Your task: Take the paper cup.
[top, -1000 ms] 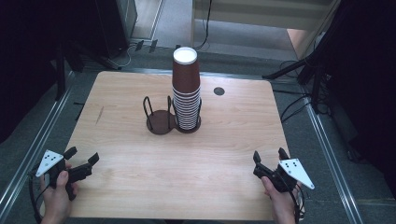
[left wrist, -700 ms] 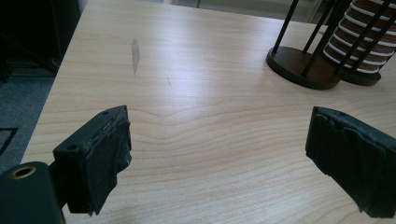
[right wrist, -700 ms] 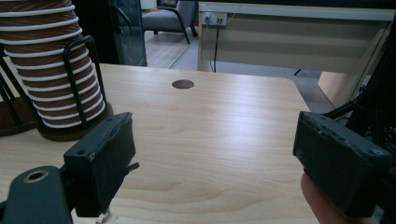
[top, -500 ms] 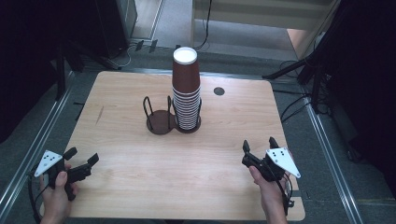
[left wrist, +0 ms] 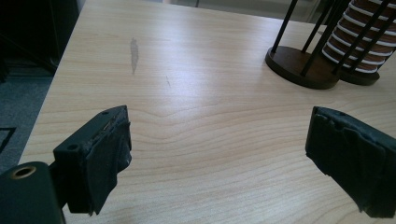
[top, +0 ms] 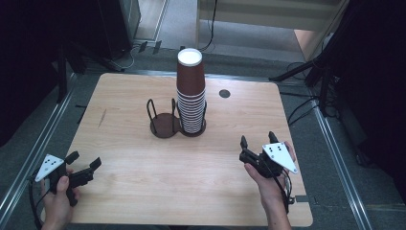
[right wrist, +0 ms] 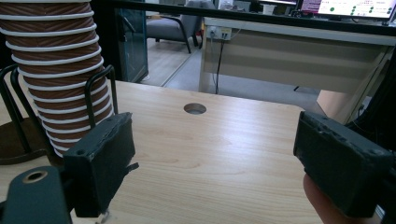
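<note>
Left gripper (top: 85, 167): matte black, blocky padded jaws spread wide with nothing between them, low over the pale wood-grain table (top: 124, 191) near its front-left corner; same spot as a second ago. Centre: two-ring black wire holder (top: 165, 120); its right ring carries the stack of ribbed brown paper cups (top: 191, 93), white rims, long axis upright. Right gripper (top: 258, 143): jaws apart, holding nothing; it has moved inward, toward the stack.

Table (top: 143, 191): pale wood top, round cable hole (top: 224, 93)
Floor (top: 239, 45): grey carpet, trailing cables
Beyond: beige desk (right wrist: 299, 51), chair (right wrist: 170, 25)
Sides: dark
</note>
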